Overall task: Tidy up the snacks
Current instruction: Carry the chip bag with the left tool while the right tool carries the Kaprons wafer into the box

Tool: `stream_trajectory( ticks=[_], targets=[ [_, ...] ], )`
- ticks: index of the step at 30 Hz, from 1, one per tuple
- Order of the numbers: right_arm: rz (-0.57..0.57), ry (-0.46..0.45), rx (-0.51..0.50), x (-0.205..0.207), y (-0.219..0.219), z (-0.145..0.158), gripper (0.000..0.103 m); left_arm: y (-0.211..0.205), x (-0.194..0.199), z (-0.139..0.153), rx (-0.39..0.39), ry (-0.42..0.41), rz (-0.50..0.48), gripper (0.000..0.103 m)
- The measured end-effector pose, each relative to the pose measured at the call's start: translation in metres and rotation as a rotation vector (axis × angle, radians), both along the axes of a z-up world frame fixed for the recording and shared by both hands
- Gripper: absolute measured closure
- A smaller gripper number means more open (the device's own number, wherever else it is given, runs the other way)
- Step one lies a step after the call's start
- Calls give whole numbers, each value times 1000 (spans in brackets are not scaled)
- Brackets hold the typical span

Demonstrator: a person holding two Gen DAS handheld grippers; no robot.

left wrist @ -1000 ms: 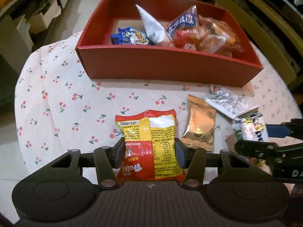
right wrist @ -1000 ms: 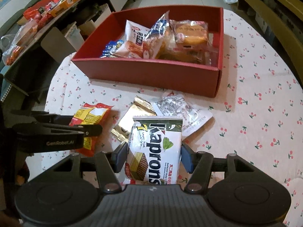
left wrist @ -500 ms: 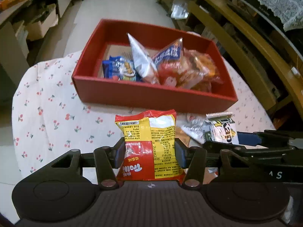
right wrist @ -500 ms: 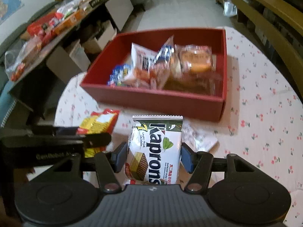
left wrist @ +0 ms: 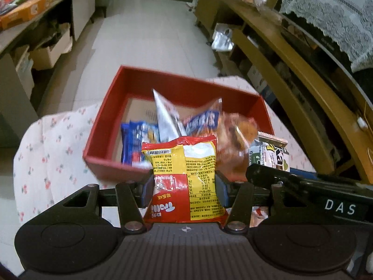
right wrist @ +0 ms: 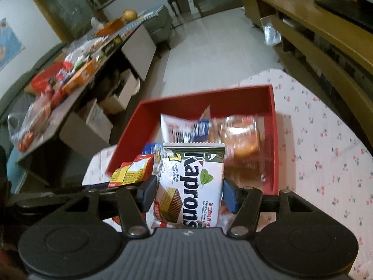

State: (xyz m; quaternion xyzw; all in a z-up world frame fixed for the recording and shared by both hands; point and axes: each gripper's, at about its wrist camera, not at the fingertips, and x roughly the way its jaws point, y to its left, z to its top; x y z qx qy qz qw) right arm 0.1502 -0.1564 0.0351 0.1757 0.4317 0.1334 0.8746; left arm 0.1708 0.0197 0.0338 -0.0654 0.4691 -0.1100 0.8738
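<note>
Left wrist view: my left hand-held gripper (left wrist: pixel 184 190) is clamped on a red-and-yellow snack packet (left wrist: pixel 184 179), blue pads pressing both side edges, packet upright at lower centre of the frame. Behind it, mid-frame, is the red box (left wrist: pixel 98 137) on the table with a cherry-print cloth (left wrist: pixel 53 144). The box holds a blue packet (left wrist: pixel 137 142) at its left, a silver-white packet (left wrist: pixel 165 119) standing on edge, a blue-lettered packet (left wrist: pixel 205 119) and a clear bag with orange-brown contents (left wrist: pixel 240 137) at its right. Contents are blurred; I cannot read the labels.

My right hand-held gripper (left wrist: pixel 275 172) enters from the right edge of this frame, carrying the Kaprons wafer packet (left wrist: pixel 270 154), just beside the red-and-yellow one.

Right wrist view: the right hand-held gripper (right wrist: pixel 188 192) is closed on the Kaprons wafer packet (right wrist: pixel 191 184), pads on both long edges, packet upright at lower centre, its top edge overlapping the red box (right wrist: pixel 275 140) in the picture. The red-and-yellow snack packet (right wrist: pixel 135 170) shows at lower left, held in the left hand-held gripper (right wrist: pixel 109 184), whose dark fingers cross the left side of the frame. The clear bag (right wrist: pixel 240 137) lies at the right of the box. A cluttered side table (right wrist: pixel 70 74) sits at upper left; tiled floor (right wrist: pixel 209 56) lies beyond the box.
</note>
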Motion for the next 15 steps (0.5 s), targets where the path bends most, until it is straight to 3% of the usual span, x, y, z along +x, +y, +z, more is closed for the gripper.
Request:
stream_trajectory(
  ticks=[15],
  targets=[
    [-67,7,-4,77,1,-24,38,-6,68,-19,52,7,74,44]
  ],
)
